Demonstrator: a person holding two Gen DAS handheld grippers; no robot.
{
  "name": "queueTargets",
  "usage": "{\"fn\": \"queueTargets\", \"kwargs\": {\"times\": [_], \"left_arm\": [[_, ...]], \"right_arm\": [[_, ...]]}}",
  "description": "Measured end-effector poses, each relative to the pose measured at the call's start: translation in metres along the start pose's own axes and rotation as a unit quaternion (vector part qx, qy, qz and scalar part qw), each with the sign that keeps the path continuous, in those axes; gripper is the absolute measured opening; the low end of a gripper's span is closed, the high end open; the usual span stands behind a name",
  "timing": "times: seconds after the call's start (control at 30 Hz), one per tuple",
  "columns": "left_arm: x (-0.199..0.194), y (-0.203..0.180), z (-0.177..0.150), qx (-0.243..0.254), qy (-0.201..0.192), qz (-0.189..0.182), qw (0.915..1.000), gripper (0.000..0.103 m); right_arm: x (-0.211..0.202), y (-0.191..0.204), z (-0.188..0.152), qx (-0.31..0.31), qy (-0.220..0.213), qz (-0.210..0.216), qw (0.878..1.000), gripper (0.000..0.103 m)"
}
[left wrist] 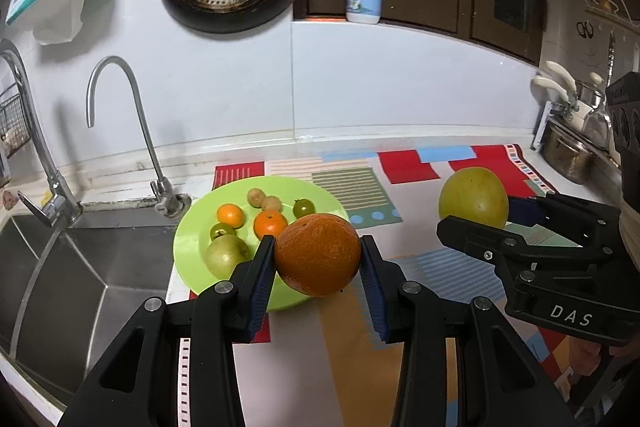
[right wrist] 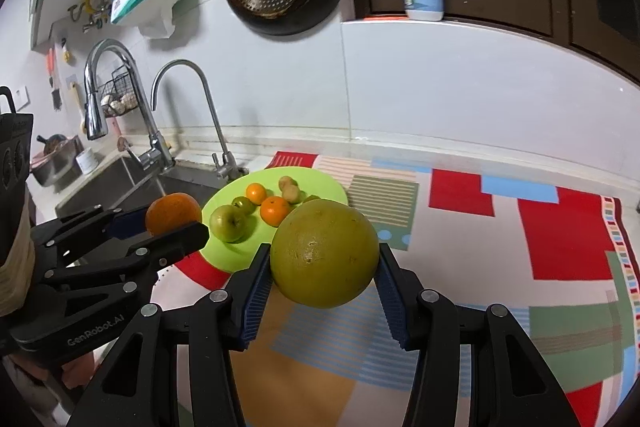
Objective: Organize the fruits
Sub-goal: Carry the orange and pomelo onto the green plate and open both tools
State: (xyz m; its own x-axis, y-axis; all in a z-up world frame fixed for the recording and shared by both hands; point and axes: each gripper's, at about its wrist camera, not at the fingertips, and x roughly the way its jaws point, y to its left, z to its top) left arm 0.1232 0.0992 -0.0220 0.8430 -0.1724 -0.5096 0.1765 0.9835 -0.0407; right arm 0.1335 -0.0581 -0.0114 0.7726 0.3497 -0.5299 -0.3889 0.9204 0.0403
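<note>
Kitchen counter beside a steel sink (left wrist: 80, 267), covered by a patterned mat (right wrist: 480, 235); pans hang on the wall behind. I hold two fruits clear of the mat at once. My left gripper (left wrist: 318, 261) is clamped on the orange (left wrist: 318, 255), both blue pads pressed against its sides, and it hangs over the near rim of the green plate (left wrist: 192, 227). My right gripper (right wrist: 324, 265) is clamped likewise on the large yellow-green fruit (right wrist: 325, 253), probably a pomelo or big citrus, held over the mat just to the right of the plate. On the plate I count two small oranges (left wrist: 231, 215), a green apple (left wrist: 225, 255), two small dark-green fruits (left wrist: 304, 207) and a pair of small pale ones (left wrist: 264, 199). I judge the task well advanced: most fruit is gathered, and the two pieces in hand remain to be set down. No other loose fruit shows on the mat. Both held fruits are near round, so neither has a marked long axis; the orange looks slightly flattened, its dimpled end facing up and toward the camera. The large fruit shows a small brown blemish facing me; I cannot tell where its stem end lies.
</note>
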Motion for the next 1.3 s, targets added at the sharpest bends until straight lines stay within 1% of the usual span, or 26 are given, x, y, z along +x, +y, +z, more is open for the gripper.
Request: {"fn": "queueTargets", "kwargs": {"times": [0.33, 0.67, 0.97, 1.0, 1.07, 1.13, 1.23, 1.3], "left_arm": [[0.029, 0.022, -0.007, -0.015, 0.030, 0.013, 0.9994, 0.041], [0.065, 0.034, -0.016, -0.023, 0.067, 0.020, 0.9973, 0.041], [0.093, 0.045, -0.019, -0.029, 0.095, 0.021, 0.9948, 0.041], [0.096, 0.045, -0.019, -0.028, 0.099, 0.022, 0.9945, 0.042], [0.098, 0.047, -0.017, -0.027, 0.101, 0.033, 0.9939, 0.048], [0.095, 0.051, -0.016, -0.030, 0.098, 0.044, 0.9937, 0.057], [0.086, 0.057, -0.017, -0.038, 0.090, 0.046, 0.9942, 0.063], [0.080, 0.060, -0.018, -0.037, 0.084, 0.059, 0.9940, 0.065]], "right_arm": [[0.045, 0.009, 0.010, -0.020, 0.030, 0.032, 0.999, 0.051], [0.096, 0.013, 0.008, -0.032, 0.073, 0.069, 0.994, 0.051], [0.127, 0.010, 0.006, -0.031, 0.096, 0.079, 0.992, 0.051], [0.130, 0.010, 0.006, -0.030, 0.098, 0.079, 0.992, 0.051], [0.135, 0.008, 0.006, -0.027, 0.103, 0.078, 0.991, 0.051], [0.137, 0.007, 0.006, -0.021, 0.106, 0.080, 0.991, 0.051], [0.140, 0.008, 0.005, -0.023, 0.107, 0.076, 0.991, 0.051], [0.142, 0.012, 0.005, -0.028, 0.108, 0.079, 0.991, 0.051]]}}
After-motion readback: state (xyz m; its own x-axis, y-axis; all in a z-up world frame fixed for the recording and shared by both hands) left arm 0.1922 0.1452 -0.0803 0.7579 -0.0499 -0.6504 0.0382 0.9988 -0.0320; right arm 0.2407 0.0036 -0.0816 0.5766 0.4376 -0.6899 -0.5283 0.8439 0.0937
